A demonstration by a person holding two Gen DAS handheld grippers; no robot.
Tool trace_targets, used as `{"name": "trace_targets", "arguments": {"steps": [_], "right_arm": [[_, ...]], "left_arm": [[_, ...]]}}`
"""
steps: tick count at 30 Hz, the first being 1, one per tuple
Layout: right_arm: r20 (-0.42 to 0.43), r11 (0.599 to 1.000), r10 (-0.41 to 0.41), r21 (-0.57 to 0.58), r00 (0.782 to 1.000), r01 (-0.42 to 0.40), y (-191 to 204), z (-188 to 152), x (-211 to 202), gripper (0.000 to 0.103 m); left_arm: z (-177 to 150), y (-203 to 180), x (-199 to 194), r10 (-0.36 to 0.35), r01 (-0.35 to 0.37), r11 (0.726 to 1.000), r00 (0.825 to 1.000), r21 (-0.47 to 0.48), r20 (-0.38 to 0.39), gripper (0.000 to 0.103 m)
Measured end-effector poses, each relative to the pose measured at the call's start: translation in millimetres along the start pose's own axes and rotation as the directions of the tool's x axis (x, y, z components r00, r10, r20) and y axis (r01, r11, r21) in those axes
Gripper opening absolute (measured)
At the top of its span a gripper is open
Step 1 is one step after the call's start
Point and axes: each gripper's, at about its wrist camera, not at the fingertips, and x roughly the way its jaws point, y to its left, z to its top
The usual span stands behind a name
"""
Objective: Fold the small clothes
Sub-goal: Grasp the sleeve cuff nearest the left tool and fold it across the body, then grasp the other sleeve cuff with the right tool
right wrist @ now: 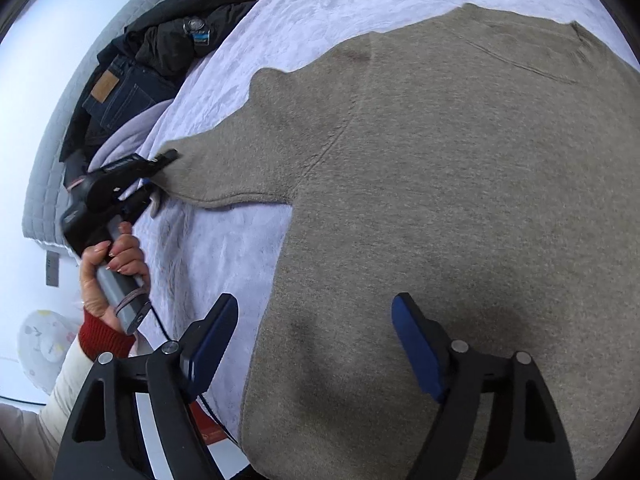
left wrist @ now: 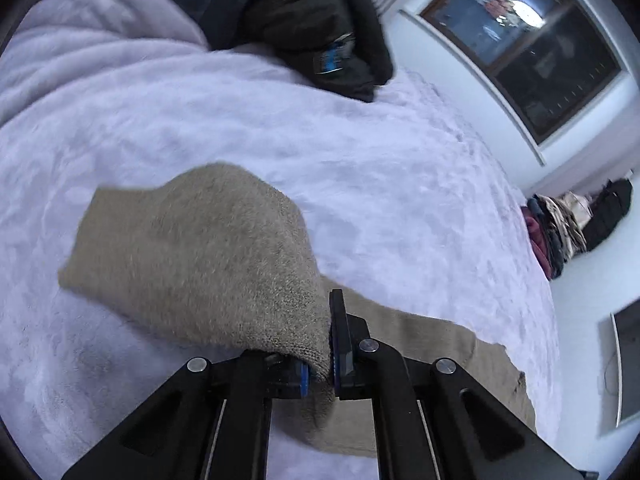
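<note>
1. A pale lilac fleecy blanket (left wrist: 248, 128) covers the bed and serves as the work surface. At its far end lies a heap of black clothing (left wrist: 320, 28), and the right wrist view shows dark blue jeans (right wrist: 120, 92) beside that heap, against a grey quilted headboard (right wrist: 48, 152).
2. The walls are white. A dark window (left wrist: 532, 40) sits high on the wall in the left wrist view, with a pile of mixed clothes (left wrist: 556, 232) below it past the edge of the bed.
3. A beige knit sweater (right wrist: 460, 220) lies spread flat on the blanket, its body filling most of the right wrist view and one sleeve (right wrist: 224, 168) stretched out to the left.
4. The left tongs (left wrist: 320, 364) are clamped on the end of that sleeve; the knit is pinched between the blue pads and bulges forward, lifted off the blanket.
5. In the right wrist view the left tongs (right wrist: 160, 172) show from the side at the sleeve end, gripped by a hand (right wrist: 112, 272) with a red cuff.
6. The right tongs (right wrist: 316, 344) hover over the sweater's lower left edge with their jaws wide apart, holding nothing; one pad is above the blanket, the other above the knit.
</note>
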Motion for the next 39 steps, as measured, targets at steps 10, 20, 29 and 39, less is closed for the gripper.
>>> {"name": "trace_targets", "arguments": {"steps": [10,20,29,39], "right_arm": [[0.157,0.995,-0.043,0.099,0.987,0.028,-50.7,3.1,-63.3,0.082],[0.197,0.950,-0.187,0.285,0.962,0.126,-145.4,-18.5,-113.8,0.082],[0.240,0.960,-0.274,0.120,0.931,0.252,-140.9,14.1,-133.7,0.082],[0.273,0.706,-0.328,-0.565,0.904,0.427,10.0,72.7,-28.2,0.082]], "left_arm": [[-60.8,-203.0,9.5,-0.279,0.316,0.890,0.948,0.330,-0.154,0.008],[-207.1,-281.1,101.4,0.107,0.106,0.762,0.952,0.639,-0.286,0.038],[-151.0,-232.7,14.2,0.079,0.037,0.822,0.981,0.568,-0.178,0.070],[-67.6,-107.5,42.8,0.300,-0.217,0.892,0.940,0.396,-0.160,0.070]]}}
